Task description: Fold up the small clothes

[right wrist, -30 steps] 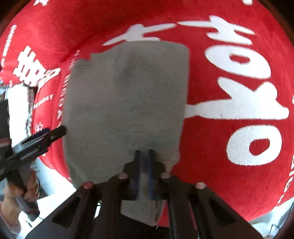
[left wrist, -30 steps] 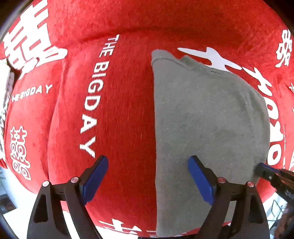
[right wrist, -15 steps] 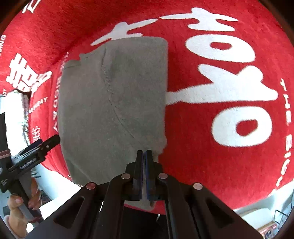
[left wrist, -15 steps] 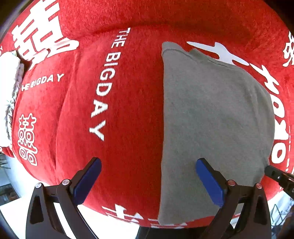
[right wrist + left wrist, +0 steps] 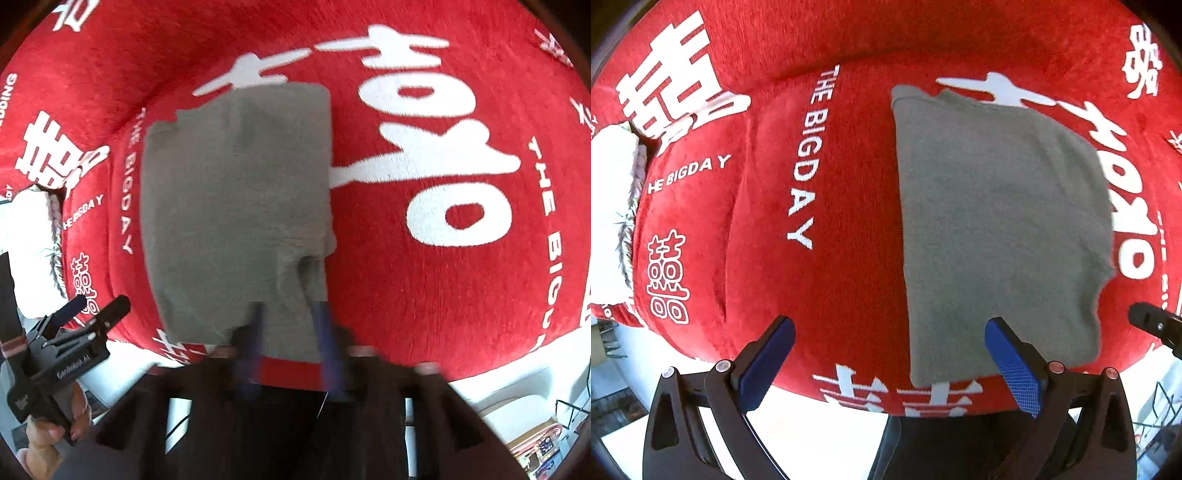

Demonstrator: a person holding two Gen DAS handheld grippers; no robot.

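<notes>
A folded grey garment lies flat on a red cloth with white lettering; it also shows in the right wrist view. My left gripper is open and empty, its blue pads wide apart, hovering over the garment's near left edge. My right gripper is blurred, with its fingers parted at the garment's near right corner, which is bunched up. It holds nothing.
The red cloth covers the whole work surface and drops off at the near edge. A white fluffy item lies at the far left. The left gripper appears low left in the right wrist view.
My right gripper has opened and let go of the garment's near corner. Both grippers have drawn back toward the near edge. The garment now lies flat.
</notes>
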